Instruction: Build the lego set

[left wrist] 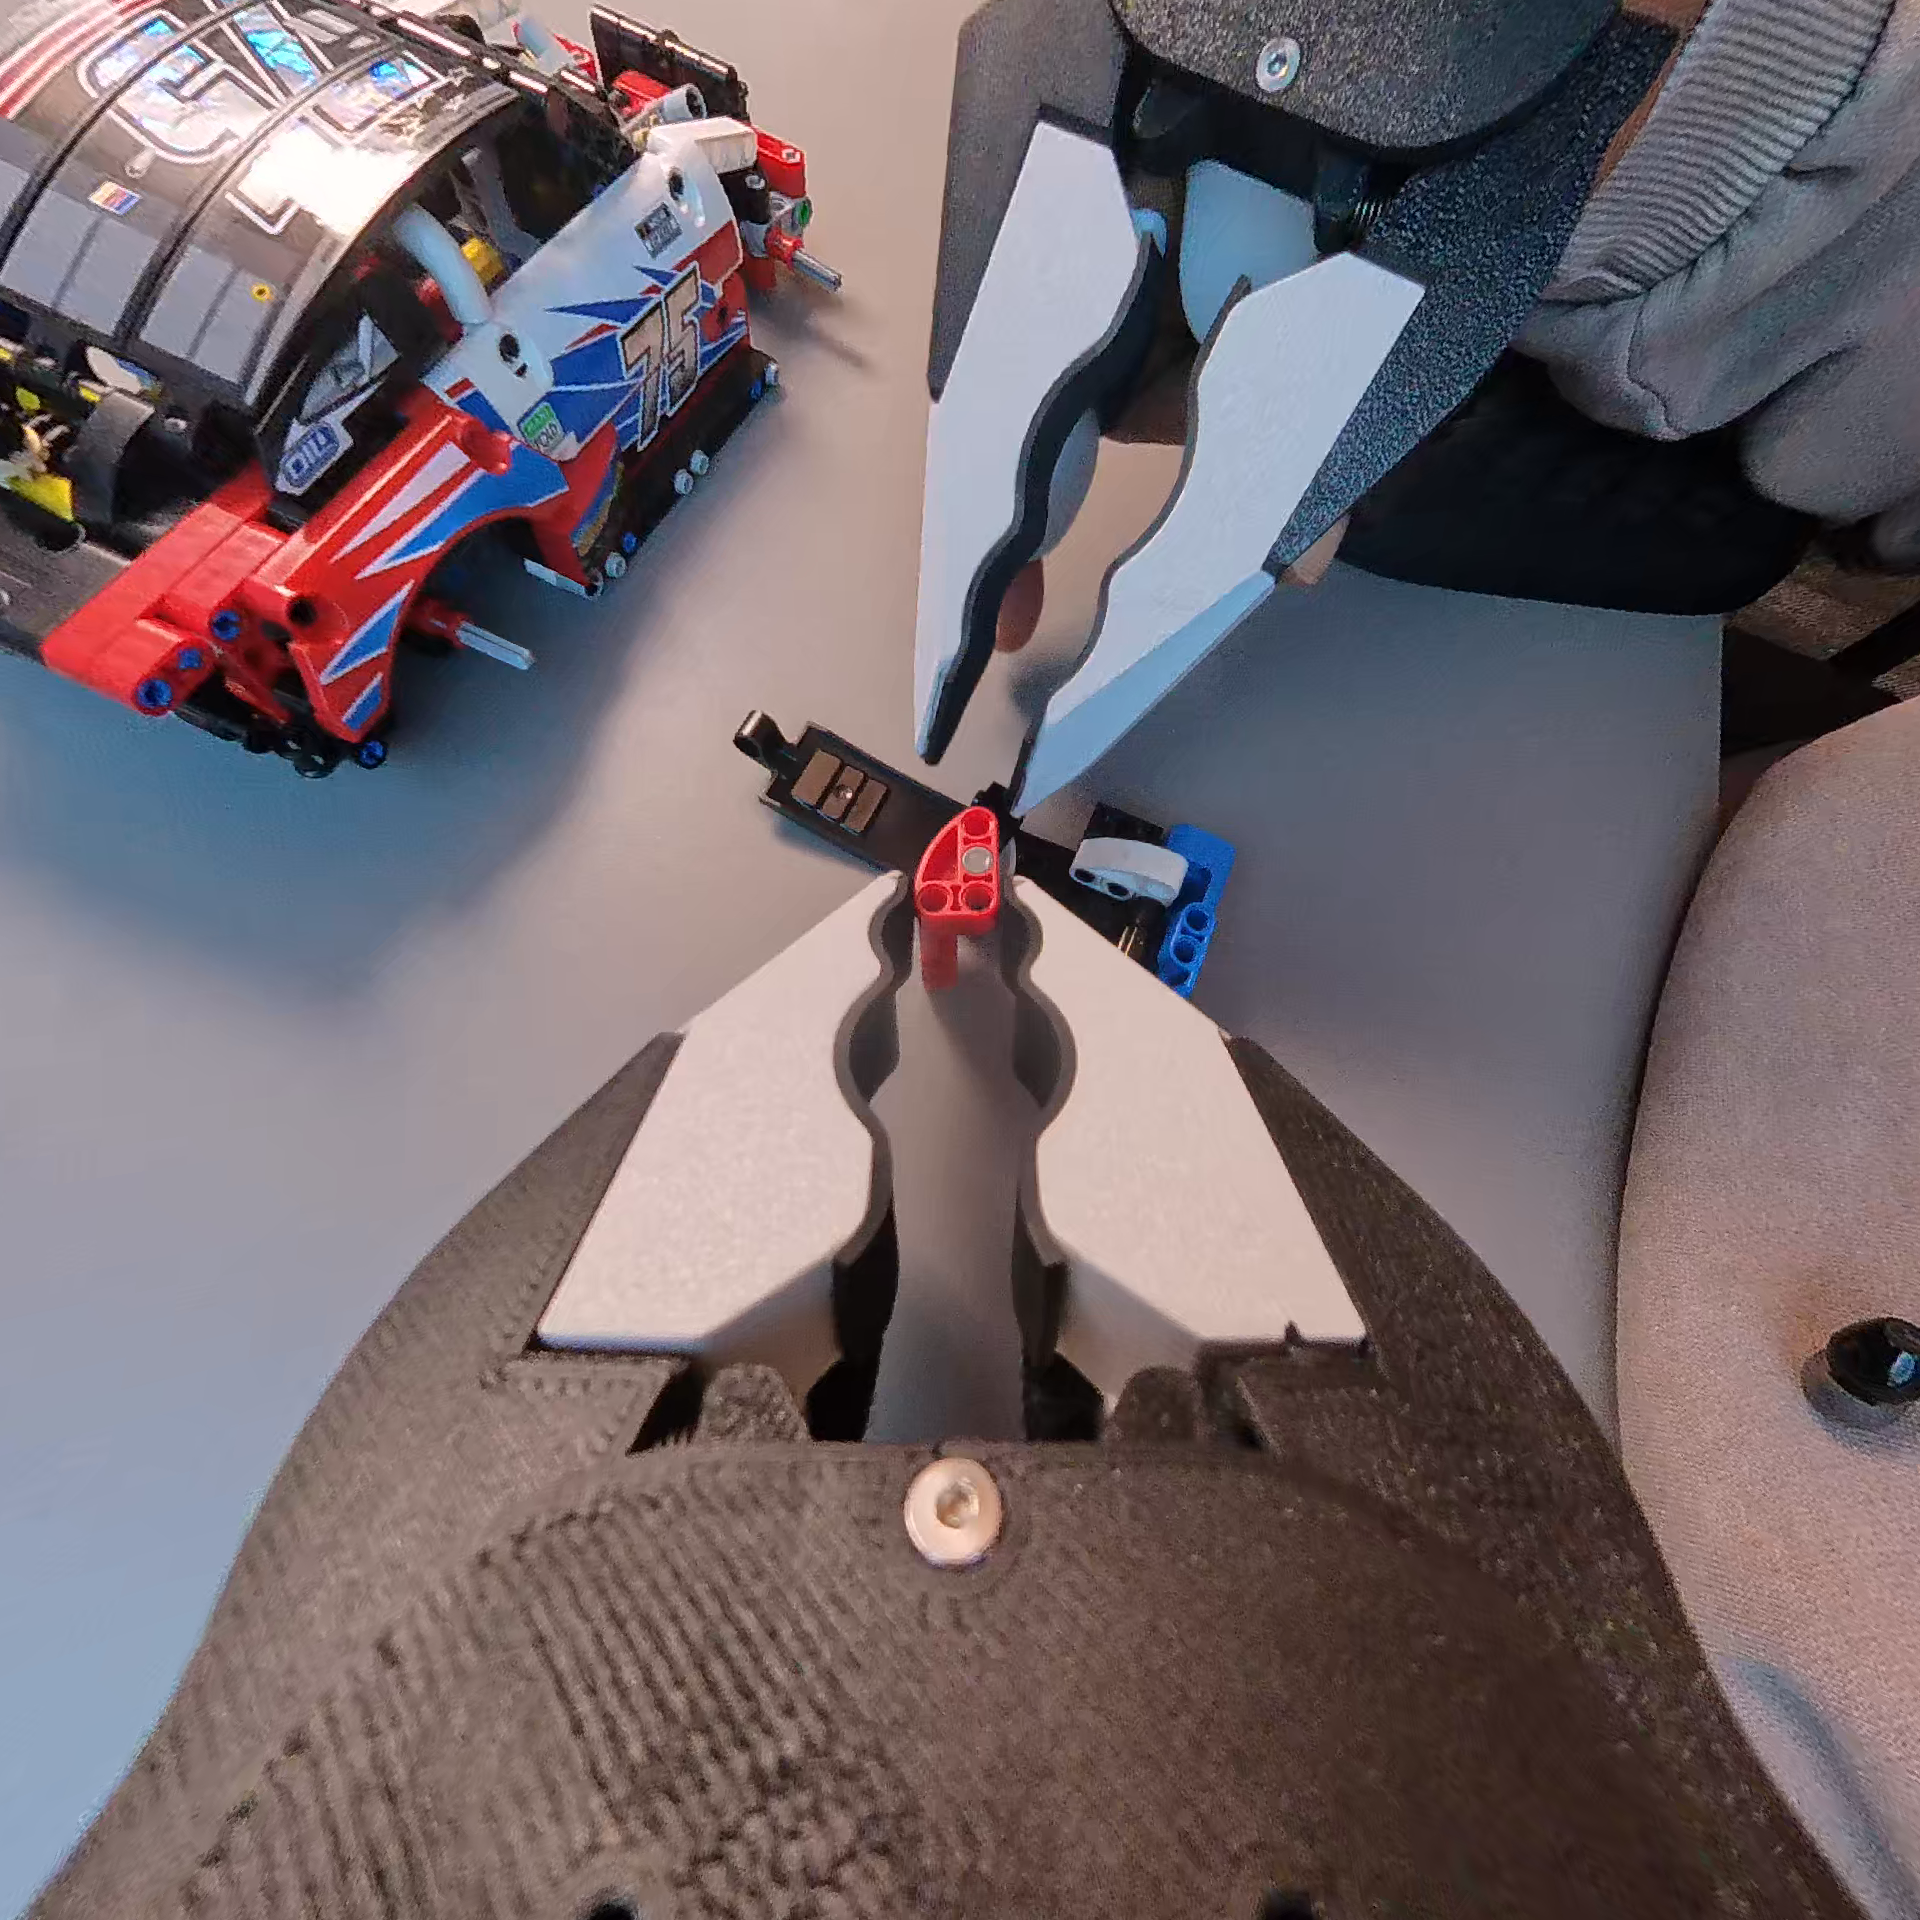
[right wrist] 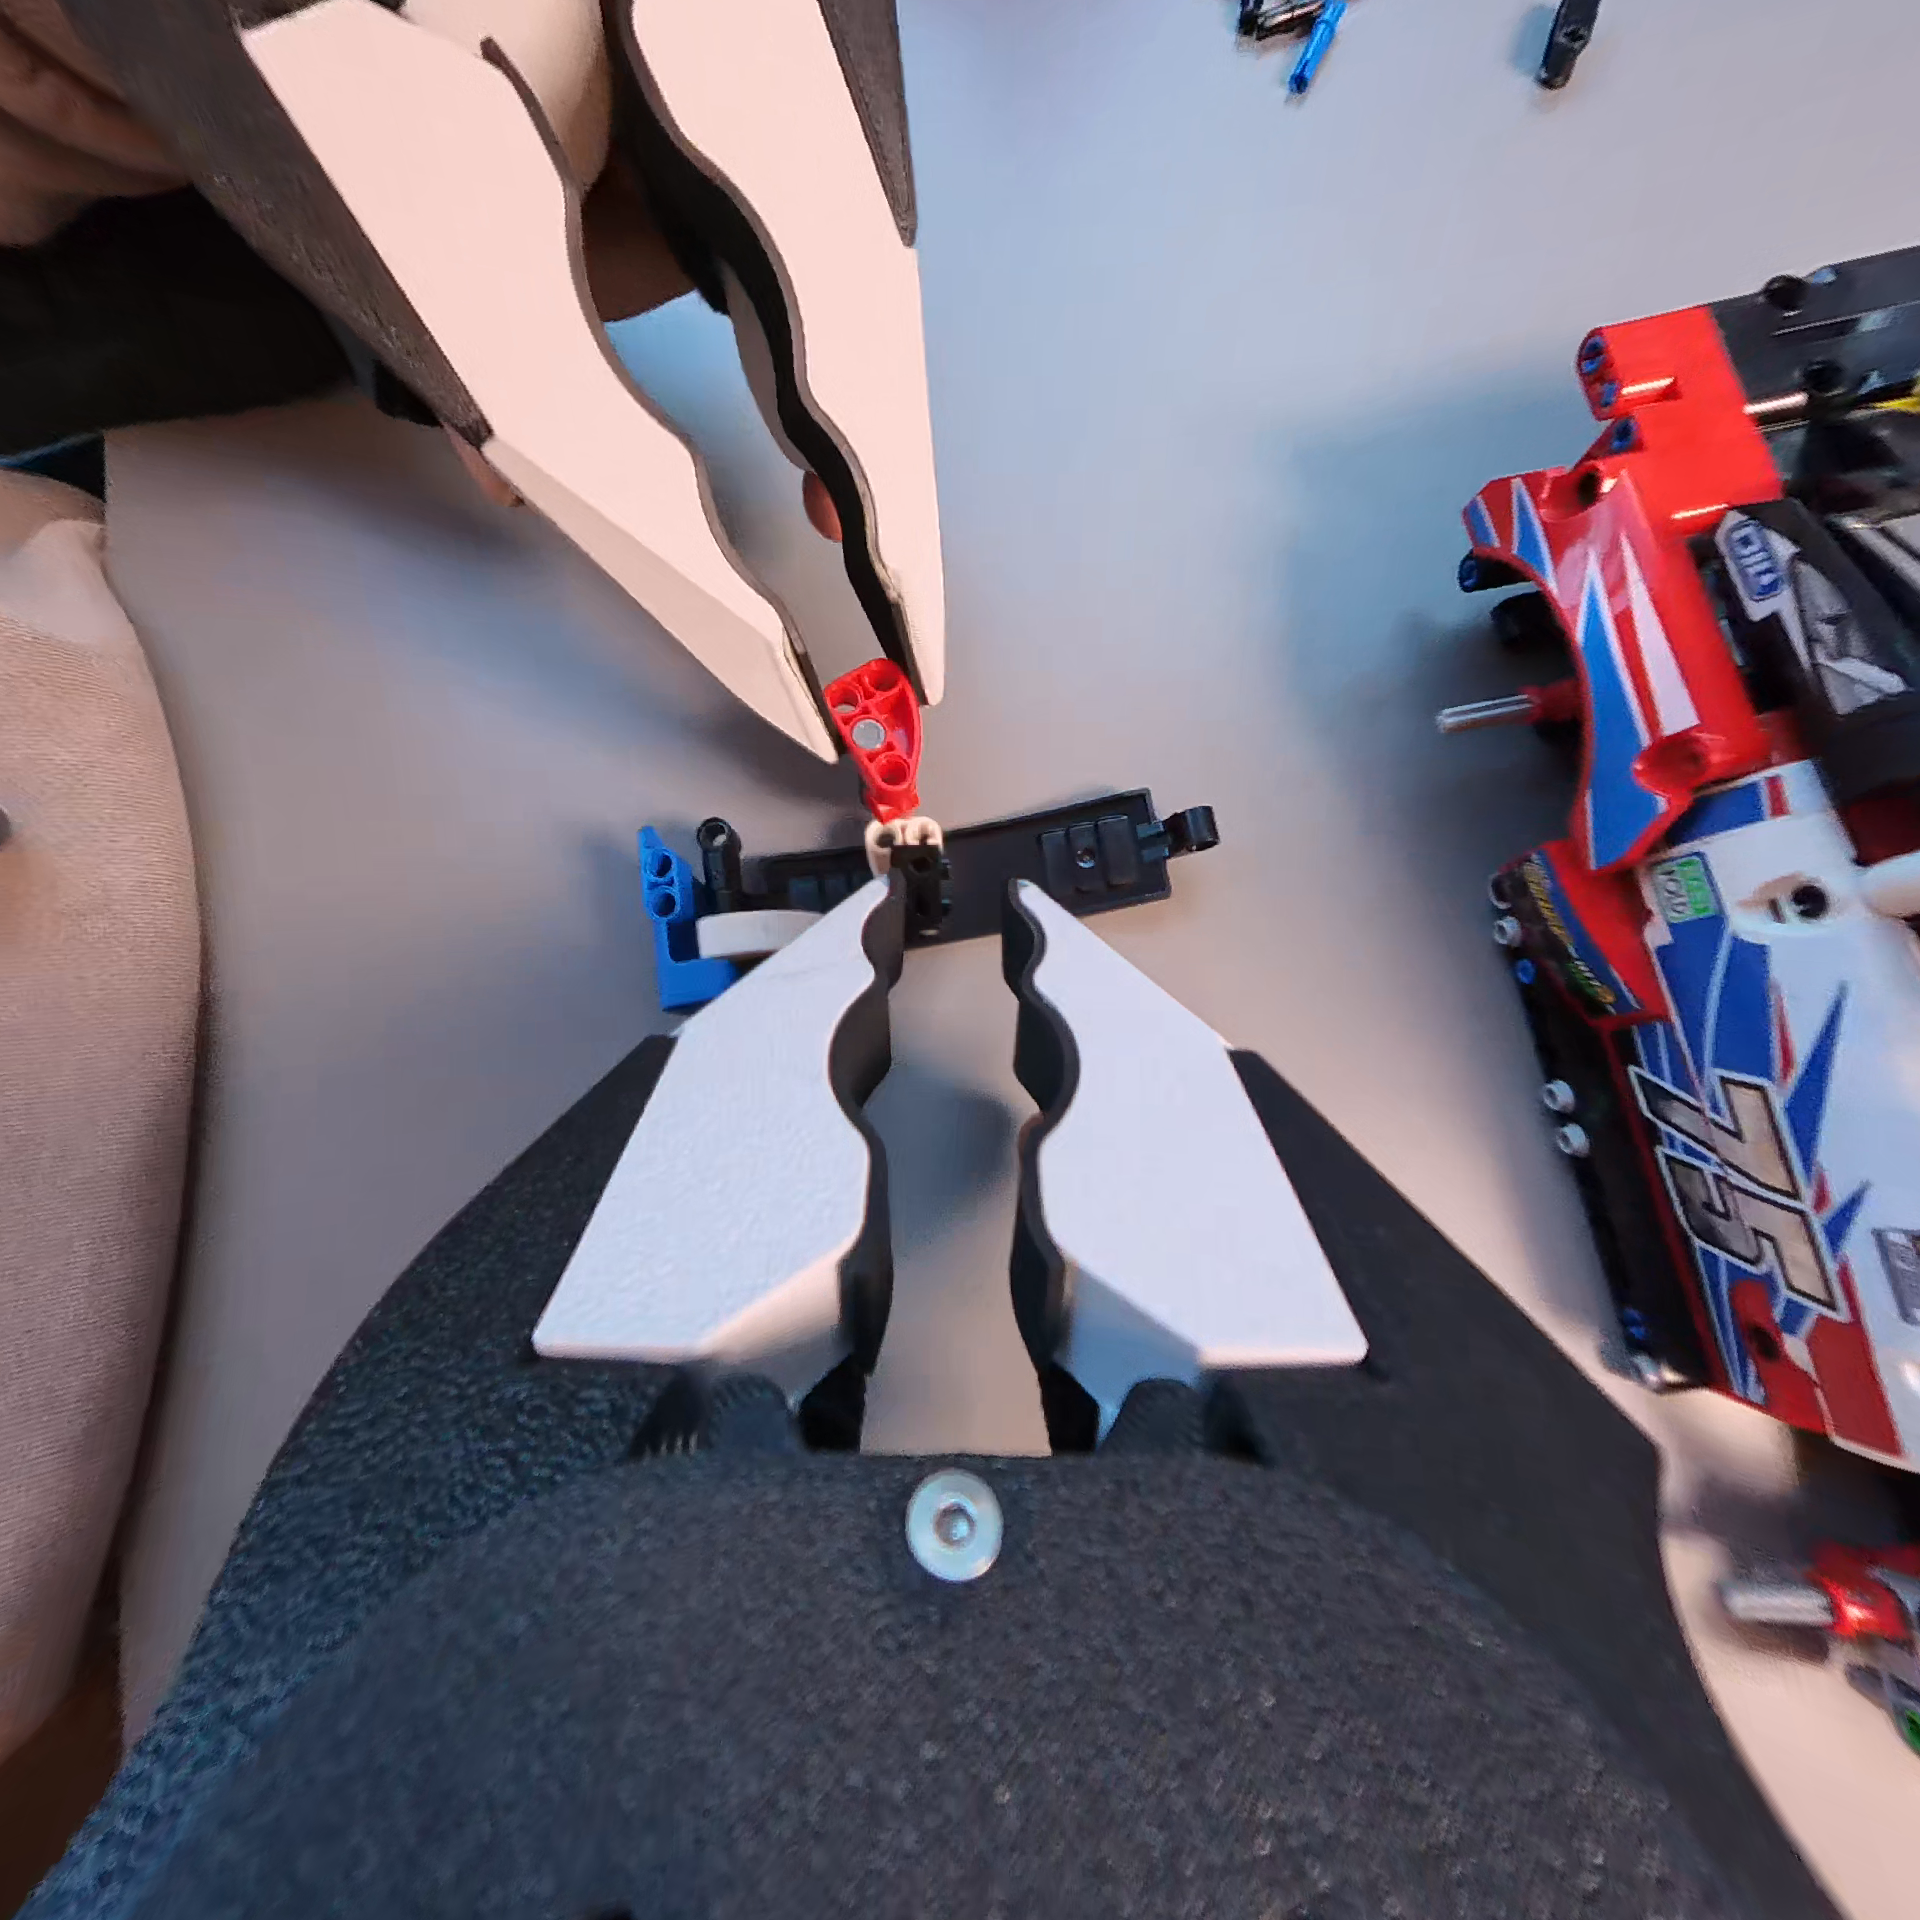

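We're seating the red liftarm, pinched in left gripper, onto black subassembly at 12 o'clock; right gripper spread, probably bracing it – next press straight

Surface: pale grey table, smooth, matte.
Car body: red, white and blue lego car with black roof panels, resting on the table at far left in the left wrist view, at right edge in the right wrist view.
Sub-assembly: flat black panel lying near the table middle, well apart from the car; blue beam piece and a white rounded piece at one end.
Loose parts, far edge: small blue pin and black connector.
Loose parts, near edge: red and grey piece, blurred.
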Action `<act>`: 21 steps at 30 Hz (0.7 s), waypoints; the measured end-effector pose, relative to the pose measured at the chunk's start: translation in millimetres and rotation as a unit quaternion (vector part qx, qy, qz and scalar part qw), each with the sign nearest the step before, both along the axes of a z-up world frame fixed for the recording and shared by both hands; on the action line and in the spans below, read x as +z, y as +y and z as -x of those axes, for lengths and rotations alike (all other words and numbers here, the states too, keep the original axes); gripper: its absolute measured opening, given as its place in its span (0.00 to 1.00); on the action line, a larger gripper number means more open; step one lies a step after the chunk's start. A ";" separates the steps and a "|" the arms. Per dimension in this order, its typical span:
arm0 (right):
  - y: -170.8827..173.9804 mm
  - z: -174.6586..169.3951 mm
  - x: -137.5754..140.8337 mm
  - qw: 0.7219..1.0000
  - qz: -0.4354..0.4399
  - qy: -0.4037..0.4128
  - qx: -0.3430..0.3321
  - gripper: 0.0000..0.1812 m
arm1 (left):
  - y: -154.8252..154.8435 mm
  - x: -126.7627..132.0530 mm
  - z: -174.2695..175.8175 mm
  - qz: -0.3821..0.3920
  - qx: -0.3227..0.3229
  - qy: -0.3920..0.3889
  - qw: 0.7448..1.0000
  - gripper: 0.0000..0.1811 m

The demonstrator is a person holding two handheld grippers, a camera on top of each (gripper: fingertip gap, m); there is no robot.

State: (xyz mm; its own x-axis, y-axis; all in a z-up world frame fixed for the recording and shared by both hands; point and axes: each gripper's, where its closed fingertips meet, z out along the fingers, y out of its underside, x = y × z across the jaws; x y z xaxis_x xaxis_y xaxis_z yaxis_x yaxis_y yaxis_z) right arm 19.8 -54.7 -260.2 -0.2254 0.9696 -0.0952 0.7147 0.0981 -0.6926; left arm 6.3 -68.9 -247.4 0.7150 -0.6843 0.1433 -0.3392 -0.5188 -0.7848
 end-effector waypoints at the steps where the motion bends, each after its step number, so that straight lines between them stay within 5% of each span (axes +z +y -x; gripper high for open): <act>1: -2.5 -0.1 -0.7 1.000 0.011 -0.007 -0.002 0.08 | 0.4 -0.1 -0.2 -0.001 0.002 0.001 1.000 0.07; 15: -14.8 -6.1 7.1 0.991 0.113 -0.004 -0.069 0.13 | 24.3 -1.4 -4.4 -0.030 0.037 -0.007 0.999 0.07; 21: -8.3 -11.9 -0.1 0.994 0.095 -0.026 -0.048 0.03 | 30.4 21.6 8.0 -0.057 0.067 -0.066 0.994 0.07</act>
